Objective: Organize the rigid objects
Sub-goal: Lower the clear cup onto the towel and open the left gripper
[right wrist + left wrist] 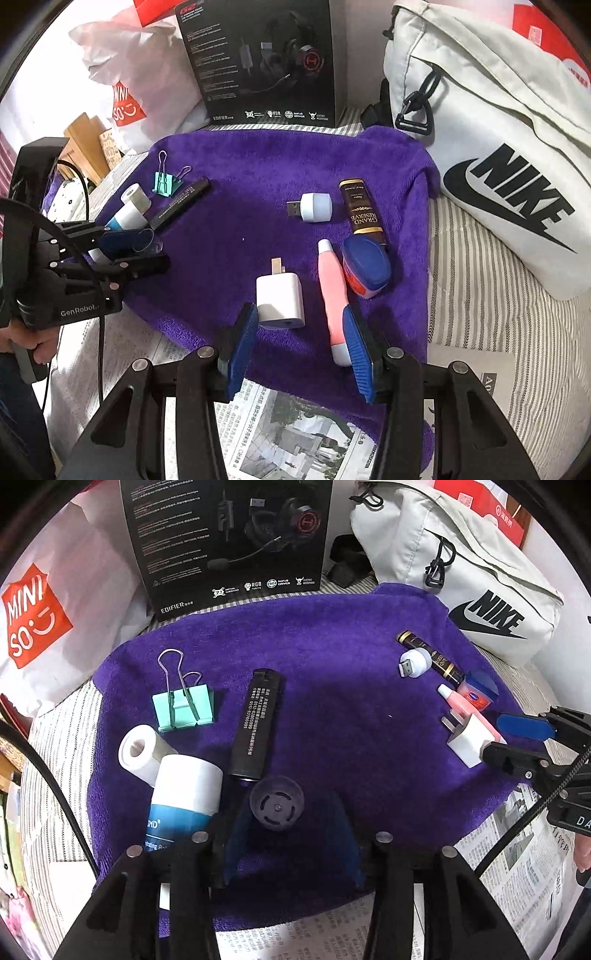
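Note:
A purple towel (332, 686) (258, 177) holds two groups of objects. On its left lie a green binder clip (183, 705), a white tape roll (138, 753), a white and blue bottle (184, 797), a long black bar (256, 723) and a dark round cap (277, 803). My left gripper (291, 834) is open around the cap. On its right lie a white charger (280, 297), a pink tube (334, 295), a blue-lidded jar (365, 267), a brown bottle (360, 212) and a small USB light (312, 208). My right gripper (299, 343) is open, with the charger between its blue pads.
A black headset box (229, 542) stands behind the towel. A white Nike bag (498, 166) lies at the right, a Miniso bag (33, 616) at the left. Newspaper (295, 443) covers the near edge, over a striped sheet (480, 295).

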### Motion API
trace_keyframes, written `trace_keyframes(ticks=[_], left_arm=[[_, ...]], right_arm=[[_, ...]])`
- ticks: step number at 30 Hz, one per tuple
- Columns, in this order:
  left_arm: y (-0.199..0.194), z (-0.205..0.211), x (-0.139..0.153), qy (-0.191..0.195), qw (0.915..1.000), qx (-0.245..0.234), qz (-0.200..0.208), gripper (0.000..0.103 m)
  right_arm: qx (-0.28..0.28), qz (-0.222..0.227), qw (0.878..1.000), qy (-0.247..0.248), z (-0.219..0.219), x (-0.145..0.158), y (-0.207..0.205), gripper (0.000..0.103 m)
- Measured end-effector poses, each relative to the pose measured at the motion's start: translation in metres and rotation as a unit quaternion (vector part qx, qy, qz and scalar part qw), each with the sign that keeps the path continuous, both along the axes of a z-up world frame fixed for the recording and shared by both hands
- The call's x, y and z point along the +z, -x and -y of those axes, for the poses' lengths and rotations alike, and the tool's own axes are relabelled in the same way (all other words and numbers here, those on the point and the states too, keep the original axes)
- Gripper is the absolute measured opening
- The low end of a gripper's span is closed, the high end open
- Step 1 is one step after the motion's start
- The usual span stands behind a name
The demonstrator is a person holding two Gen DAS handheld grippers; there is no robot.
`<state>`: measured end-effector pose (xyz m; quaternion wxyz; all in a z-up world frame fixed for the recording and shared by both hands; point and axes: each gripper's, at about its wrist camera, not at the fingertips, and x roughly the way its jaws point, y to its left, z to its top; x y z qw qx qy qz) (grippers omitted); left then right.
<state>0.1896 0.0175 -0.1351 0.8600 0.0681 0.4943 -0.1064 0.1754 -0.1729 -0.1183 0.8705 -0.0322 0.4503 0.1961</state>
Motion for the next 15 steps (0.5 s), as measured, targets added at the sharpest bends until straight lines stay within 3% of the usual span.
trace_keyframes(ticks=[15], left_arm=[[0.0067, -0.0035, 0.0021, 0.018, 0.9995, 0.018, -0.019, 0.05]], right_arm=[[-0.008, -0.009, 1.0, -0.006, 0.0036, -0.0037, 0.004, 0.048]])
